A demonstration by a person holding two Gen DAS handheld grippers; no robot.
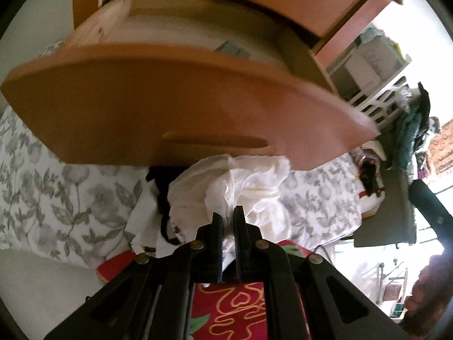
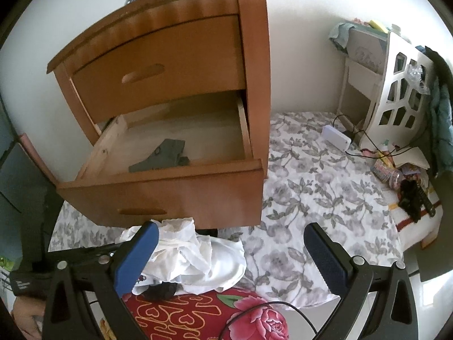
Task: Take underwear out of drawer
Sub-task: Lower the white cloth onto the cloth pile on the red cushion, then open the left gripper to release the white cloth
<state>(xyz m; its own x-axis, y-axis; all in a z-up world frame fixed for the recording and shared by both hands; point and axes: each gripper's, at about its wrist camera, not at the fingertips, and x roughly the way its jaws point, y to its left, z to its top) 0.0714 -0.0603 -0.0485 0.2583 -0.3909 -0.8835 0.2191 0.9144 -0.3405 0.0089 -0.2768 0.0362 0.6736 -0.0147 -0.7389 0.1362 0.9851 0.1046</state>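
The wooden nightstand (image 2: 170,42) has its lower drawer (image 2: 170,195) pulled out; a grey-green garment (image 2: 161,155) lies inside. On the floor below the drawer front (image 1: 170,99) is a heap of white underwear (image 1: 240,181) with a dark piece (image 1: 161,192) beside it. My left gripper (image 1: 228,212) points down at the heap, its jaws shut with white fabric pinched between them. My right gripper (image 2: 232,243) hovers over the same white heap (image 2: 198,255), its blue pads (image 2: 141,255) wide apart with nothing held.
A grey floral sheet (image 2: 311,198) covers the floor to the right. A red flowered cushion (image 2: 198,311) lies at the near edge. A white shelf unit (image 2: 396,99), a white box with cables (image 2: 335,138) and clutter stand at the far right. A hand (image 2: 22,317) shows bottom left.
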